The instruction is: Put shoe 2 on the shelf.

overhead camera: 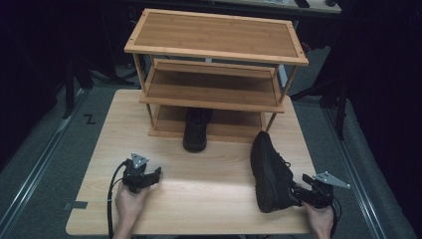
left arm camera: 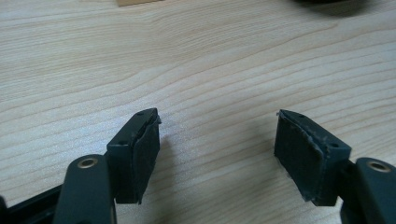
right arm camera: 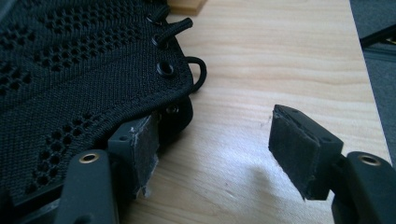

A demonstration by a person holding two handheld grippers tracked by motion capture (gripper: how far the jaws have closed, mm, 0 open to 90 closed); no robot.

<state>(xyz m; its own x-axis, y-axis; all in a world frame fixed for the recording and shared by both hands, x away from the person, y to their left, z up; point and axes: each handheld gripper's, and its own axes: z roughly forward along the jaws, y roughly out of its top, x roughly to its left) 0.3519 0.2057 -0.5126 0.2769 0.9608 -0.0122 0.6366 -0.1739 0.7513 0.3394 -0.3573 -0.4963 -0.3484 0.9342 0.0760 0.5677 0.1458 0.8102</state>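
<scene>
We see a big wooden shoe rack (overhead camera: 214,74) standing at the back of the bench (overhead camera: 199,209). One black shoe (overhead camera: 196,130) sits on its bottom shelf (toe poking out toward us). A second black shoe (overhead camera: 270,172) lies on the bench, near our right gripper (overhead camera: 300,191). That gripper's jaws are wide open, one just beside the shoe's laced top, gripping nothing. Our left gripper (overhead camera: 154,177) hangs over bare bench, jaws wide open and empty.
</scene>
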